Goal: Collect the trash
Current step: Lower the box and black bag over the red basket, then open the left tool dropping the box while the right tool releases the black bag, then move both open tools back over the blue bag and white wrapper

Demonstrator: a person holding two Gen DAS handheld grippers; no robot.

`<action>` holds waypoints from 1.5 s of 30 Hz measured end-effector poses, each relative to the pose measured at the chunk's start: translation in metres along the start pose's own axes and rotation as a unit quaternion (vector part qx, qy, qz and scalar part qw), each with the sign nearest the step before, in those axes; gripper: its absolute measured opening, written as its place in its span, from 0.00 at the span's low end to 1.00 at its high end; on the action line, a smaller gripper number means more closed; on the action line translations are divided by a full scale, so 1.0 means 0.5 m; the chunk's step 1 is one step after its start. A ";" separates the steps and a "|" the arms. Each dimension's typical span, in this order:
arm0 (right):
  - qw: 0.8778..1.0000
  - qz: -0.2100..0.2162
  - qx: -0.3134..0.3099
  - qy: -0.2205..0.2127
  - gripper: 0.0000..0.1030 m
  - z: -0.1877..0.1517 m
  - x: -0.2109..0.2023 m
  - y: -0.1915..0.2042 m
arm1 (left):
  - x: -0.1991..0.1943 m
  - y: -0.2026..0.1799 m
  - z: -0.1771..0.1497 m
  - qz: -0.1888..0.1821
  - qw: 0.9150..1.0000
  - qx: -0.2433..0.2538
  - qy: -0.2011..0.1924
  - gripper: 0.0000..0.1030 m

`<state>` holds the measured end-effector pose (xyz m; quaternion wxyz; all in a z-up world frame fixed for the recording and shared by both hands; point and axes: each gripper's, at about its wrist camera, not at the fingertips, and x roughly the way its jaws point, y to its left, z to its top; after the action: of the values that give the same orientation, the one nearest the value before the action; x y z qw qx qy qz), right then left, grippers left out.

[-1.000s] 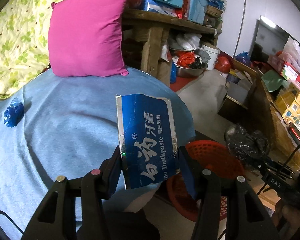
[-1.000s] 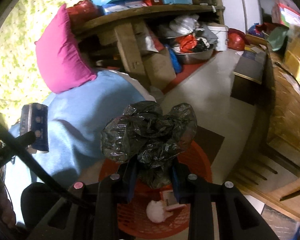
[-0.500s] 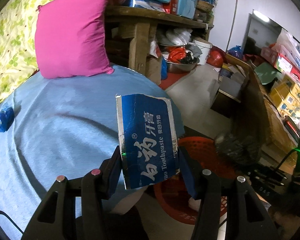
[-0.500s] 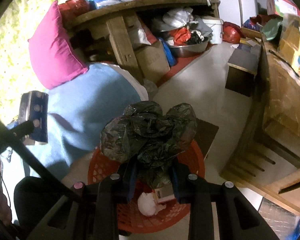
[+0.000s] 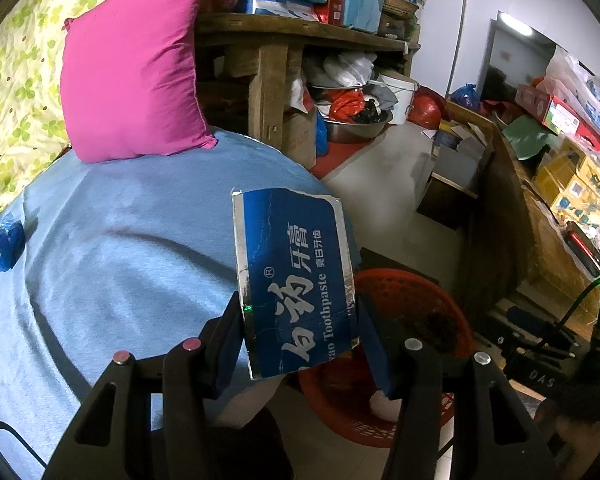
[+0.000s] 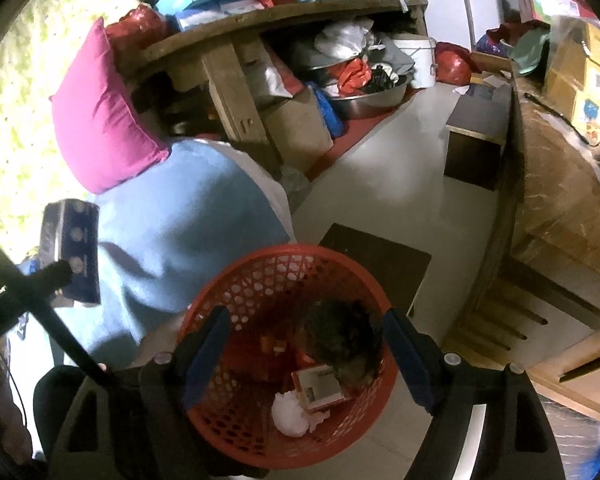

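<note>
right gripper [image 6: 306, 356] spread wide over the red basket [image 6: 236, 280], jaws just opened, nothing between them; crumpled black bag [image 6: 340, 336] blurred and lying inside the basket beside a small carton [image 6: 320, 386] and a white paper wad [image 6: 290, 414]. left gripper [image 5: 300, 340] clamped on the blue toothpaste box [image 5: 292, 280], held upright above the edge of the blue bed cover [image 5: 120, 240], with the basket just below and to the right. likely next: box over the basket and let go. risks, as a guess: released too near the rim, tipping out onto the floor; light flat carton catching on a pad and dropping askew; swinging across into the right gripper hovering over the basket. blue wrapper [image 5: 6, 246] left on the bed cover, easy to forget
</note>
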<state>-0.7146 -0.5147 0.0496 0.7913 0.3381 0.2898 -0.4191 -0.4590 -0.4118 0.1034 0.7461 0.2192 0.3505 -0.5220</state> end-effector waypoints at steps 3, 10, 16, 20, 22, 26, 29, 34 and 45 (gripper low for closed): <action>1.000 -0.006 0.004 -0.019 0.80 0.008 -0.019 -0.005 | 0.005 -0.007 0.001 -0.005 1.000 0.004 0.003 0.54; 0.997 -0.026 0.013 -0.067 0.80 0.019 -0.068 -0.027 | 0.024 -0.040 0.000 -0.025 0.999 0.015 0.017 0.54; 0.997 -0.030 0.026 -0.073 0.80 0.021 -0.076 -0.053 | 0.051 -0.076 -0.005 -0.039 0.998 0.028 0.036 0.55; 0.997 -0.027 0.032 -0.070 0.80 0.020 -0.071 -0.062 | 0.078 -0.094 -0.009 -0.061 0.996 0.033 0.064 0.59; 0.997 -0.026 0.033 -0.068 0.80 0.021 -0.069 -0.066 | 0.097 -0.103 -0.011 -0.067 0.994 0.035 0.083 0.64; 0.997 -0.025 0.034 -0.068 0.80 0.021 -0.067 -0.068 | 0.112 -0.102 -0.012 -0.075 0.991 0.041 0.101 0.66; 0.997 -0.024 0.032 -0.065 0.80 0.021 -0.061 -0.065 | 0.109 -0.078 -0.009 -0.080 0.992 0.023 0.099 0.68; 0.998 -0.016 0.020 -0.061 0.80 0.025 -0.052 -0.038 | 0.086 -0.032 0.003 -0.086 0.993 -0.011 0.082 0.69; 0.998 0.030 -0.043 -0.041 0.80 0.032 0.003 0.113 | -0.009 0.192 -0.033 -0.014 0.996 -0.087 0.033 0.69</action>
<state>-0.6623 -0.5040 0.0746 0.8285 0.2950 0.2645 -0.3957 -0.3755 -0.3628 0.0923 0.7428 0.1655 0.4227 -0.4922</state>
